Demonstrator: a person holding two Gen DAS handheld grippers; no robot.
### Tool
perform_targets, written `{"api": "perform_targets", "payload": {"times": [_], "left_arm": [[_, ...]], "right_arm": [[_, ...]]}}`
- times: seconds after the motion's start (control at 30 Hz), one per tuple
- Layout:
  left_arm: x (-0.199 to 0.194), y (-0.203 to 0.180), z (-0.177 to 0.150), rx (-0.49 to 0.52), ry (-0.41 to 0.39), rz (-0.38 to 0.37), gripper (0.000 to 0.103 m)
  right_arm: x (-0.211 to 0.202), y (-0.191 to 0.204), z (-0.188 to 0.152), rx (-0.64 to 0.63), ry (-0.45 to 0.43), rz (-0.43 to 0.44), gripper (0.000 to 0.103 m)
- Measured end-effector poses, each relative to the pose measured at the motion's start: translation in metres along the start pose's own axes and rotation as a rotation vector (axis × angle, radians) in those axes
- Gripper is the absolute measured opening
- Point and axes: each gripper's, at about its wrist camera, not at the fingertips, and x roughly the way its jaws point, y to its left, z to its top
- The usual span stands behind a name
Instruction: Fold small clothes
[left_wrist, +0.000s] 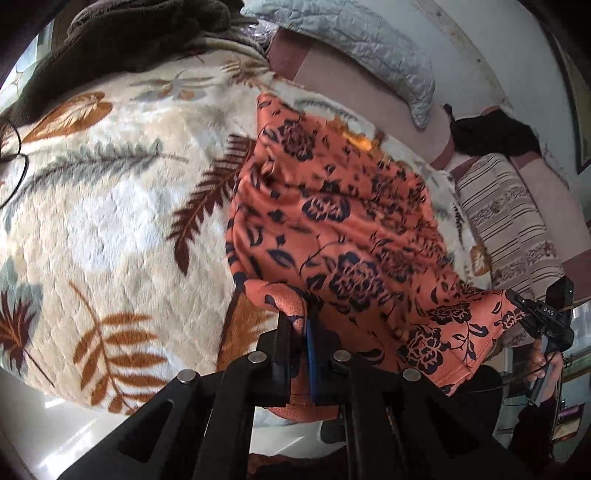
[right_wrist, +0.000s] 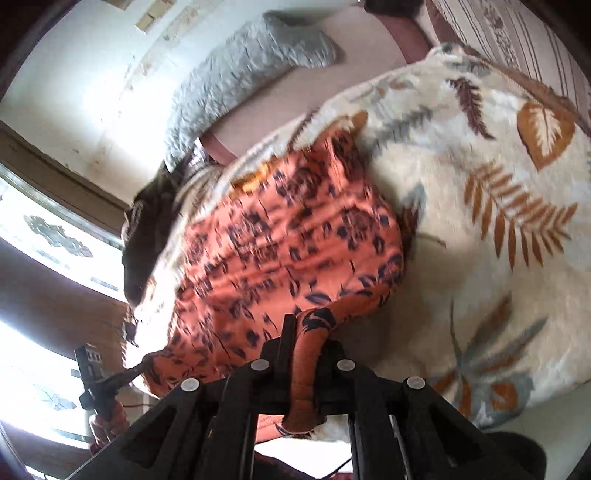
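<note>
An orange garment with dark blue flowers (left_wrist: 332, 221) hangs stretched between my two grippers above a leaf-print blanket (left_wrist: 110, 221). My left gripper (left_wrist: 301, 321) is shut on one near corner of the garment. My right gripper (right_wrist: 306, 325) is shut on the other near corner, with cloth bunched between its jaws. The garment also shows in the right wrist view (right_wrist: 288, 236), its far end resting on the blanket (right_wrist: 480, 240). The right gripper shows at the right edge of the left wrist view (left_wrist: 517, 299), and the left gripper at the lower left of the right wrist view (right_wrist: 144, 363).
A grey quilted pillow (left_wrist: 369, 48) and a striped cushion (left_wrist: 506, 225) lie along the pink sofa back (left_wrist: 369, 103). A dark brown cloth (left_wrist: 129, 37) lies at the far left of the blanket. A window (right_wrist: 55, 236) is at the left of the right wrist view.
</note>
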Motion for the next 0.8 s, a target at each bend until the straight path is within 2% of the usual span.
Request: {"api": "perform_targets", "payload": {"times": [0.13,0.2,0.3,0.37,0.43,0.53,0.6,0.67,0.7,0.73,0.8], "left_arm": [[-0.013,-0.007,0.081,-0.001,-0.073,-0.032,0.007],[-0.010,-0.003,0.120,0.001,-0.095,-0.012,0.007],[0.021,0.008,0.176,-0.031,-0.088,0.010,0.007],[0.058,0.016,0.206,-0.050,-0.067,0.049,0.007],[0.101,0.029,0.221,-0.074,-0.042,0.095,0.007],[0.162,0.059,0.227,-0.152,0.019,0.136,0.008],[0.182,0.080,0.225,-0.220,0.032,0.072,0.011],[0.179,0.098,0.219,-0.323,-0.010,-0.041,0.011],[0.175,0.106,0.217,-0.369,-0.023,-0.090,0.011],[0.169,0.112,0.215,-0.409,-0.043,-0.129,0.011],[0.145,0.114,0.207,-0.448,-0.127,-0.149,0.014]], "right_arm": [[0.007,0.012,0.071,0.039,-0.130,0.006,0.007],[0.021,0.006,0.109,0.088,-0.175,0.024,0.007],[0.064,-0.011,0.168,0.185,-0.205,0.043,0.007],[0.106,-0.028,0.195,0.266,-0.205,0.073,0.007],[0.152,-0.048,0.212,0.325,-0.192,0.087,0.010],[0.214,-0.089,0.212,0.477,-0.147,0.101,0.012],[0.238,-0.116,0.206,0.558,-0.131,0.116,0.020],[0.245,-0.143,0.198,0.661,-0.155,0.225,0.021],[0.243,-0.153,0.194,0.705,-0.169,0.269,0.029],[0.235,-0.160,0.192,0.735,-0.187,0.263,0.059],[0.212,-0.164,0.190,0.728,-0.275,0.297,0.076]]}}
